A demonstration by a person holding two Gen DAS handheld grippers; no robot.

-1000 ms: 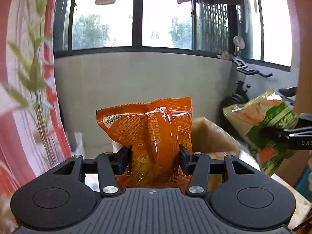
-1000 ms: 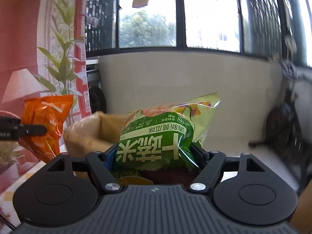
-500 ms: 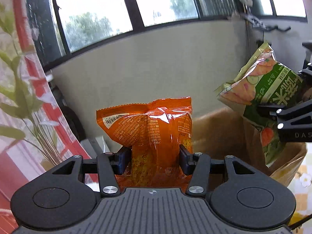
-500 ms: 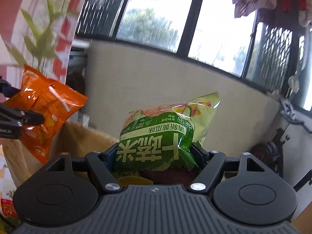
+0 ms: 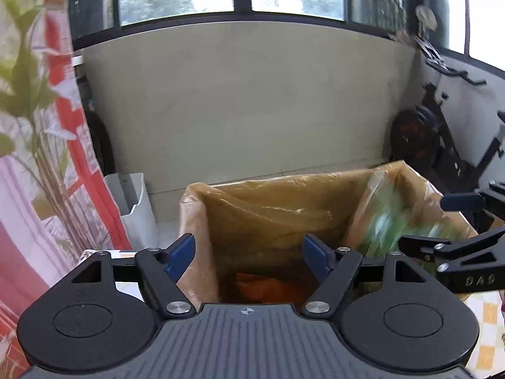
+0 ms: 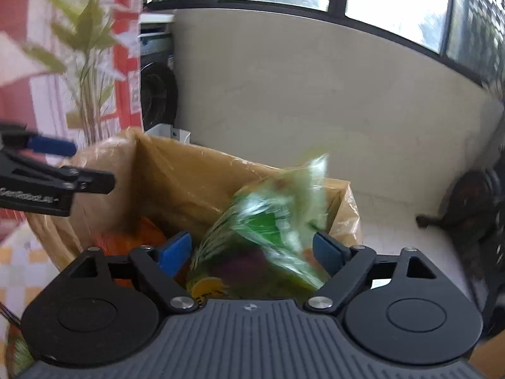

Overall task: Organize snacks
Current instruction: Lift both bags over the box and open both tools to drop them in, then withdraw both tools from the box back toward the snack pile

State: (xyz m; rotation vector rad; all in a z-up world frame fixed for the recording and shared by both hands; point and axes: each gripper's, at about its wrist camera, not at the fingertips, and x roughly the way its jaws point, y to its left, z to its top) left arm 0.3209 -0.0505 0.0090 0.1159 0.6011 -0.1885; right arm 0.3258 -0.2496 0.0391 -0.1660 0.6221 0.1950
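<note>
Balcony-ish spot here, grey low wall (image 5: 252, 101) under the windows, exercise bike (image 5: 442, 145) off in the corner, and a box lined with a brown plastic bag (image 5: 268, 202) sitting up front. Both grippers were clamping snack bags half a second ago; now the left gripper (image 5: 249, 252) is gaping with nothing between its pads, and the orange bag (image 5: 265, 284) is lying down inside the box. The right gripper (image 6: 252, 252) is spread wide too, with the green bag (image 6: 268, 227) blurring as it's dropping into the box between its fingers.
</note>
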